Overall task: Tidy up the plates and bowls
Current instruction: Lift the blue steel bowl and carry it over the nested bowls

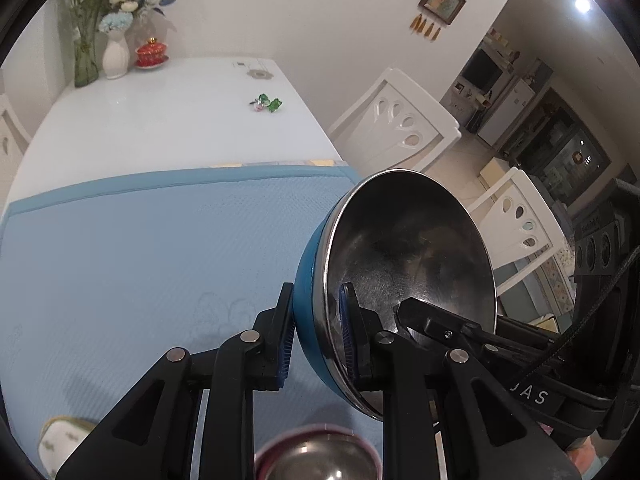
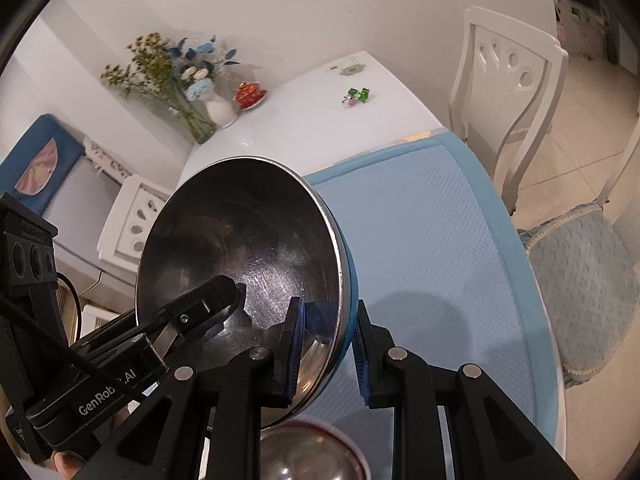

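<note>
A steel bowl with a blue outside (image 1: 404, 264) is held on edge above the blue mat (image 1: 140, 264). My left gripper (image 1: 316, 332) is shut on its rim, one finger outside, one inside. My right gripper (image 2: 326, 344) is shut on the same bowl (image 2: 240, 248) at its rim on the other side. Each view shows the other gripper's finger inside the bowl. A second steel bowl with a pink outside (image 1: 320, 456) sits on the mat just below both grippers; it also shows in the right wrist view (image 2: 312, 456).
A white dish (image 1: 60, 440) lies at the mat's near left. Far on the white table (image 1: 160, 108) stand flower vases (image 1: 116, 52), a red lidded cup (image 1: 152, 54) and a small green trinket (image 1: 266, 103). White chairs (image 1: 396, 120) stand to the right.
</note>
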{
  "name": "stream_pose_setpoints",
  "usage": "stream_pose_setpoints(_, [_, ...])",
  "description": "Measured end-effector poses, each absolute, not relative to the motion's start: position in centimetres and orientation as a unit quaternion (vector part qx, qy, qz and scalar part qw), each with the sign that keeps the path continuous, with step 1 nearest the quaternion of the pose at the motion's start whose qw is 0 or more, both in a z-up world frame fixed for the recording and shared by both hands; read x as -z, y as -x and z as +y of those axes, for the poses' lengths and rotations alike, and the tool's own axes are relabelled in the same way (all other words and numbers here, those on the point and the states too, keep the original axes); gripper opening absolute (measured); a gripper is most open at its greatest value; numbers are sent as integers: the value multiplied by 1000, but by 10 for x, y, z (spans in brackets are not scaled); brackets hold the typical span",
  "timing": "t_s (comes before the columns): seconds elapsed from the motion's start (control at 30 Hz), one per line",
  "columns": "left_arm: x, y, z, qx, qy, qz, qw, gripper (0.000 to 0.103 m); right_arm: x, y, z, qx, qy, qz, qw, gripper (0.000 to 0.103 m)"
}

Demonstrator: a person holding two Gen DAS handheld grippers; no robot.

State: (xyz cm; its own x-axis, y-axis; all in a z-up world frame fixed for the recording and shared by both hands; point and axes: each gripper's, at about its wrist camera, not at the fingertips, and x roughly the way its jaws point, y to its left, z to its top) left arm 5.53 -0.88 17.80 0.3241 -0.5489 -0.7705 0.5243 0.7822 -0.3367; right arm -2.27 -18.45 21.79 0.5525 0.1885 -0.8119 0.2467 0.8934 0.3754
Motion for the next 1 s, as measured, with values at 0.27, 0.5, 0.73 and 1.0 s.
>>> stream_pose_setpoints(0.27, [-183,-8,22,323,7,469,822,17,-227,64,-152,8,-217,482,849,22])
stream_pose_setpoints(0.5, [-166,20,45,323,23,493,808,20,-214,92,-130,13,-209,507,836,23])
stream_pose_setpoints(0.73, [-152,43,55,328,24,510,795,20,-200,113,-125,22,-214,527,822,23])
stream_pose_setpoints(1.0, [-127,59,48,317,-6,533,784,21,-174,125,-125,37,-226,560,796,23])
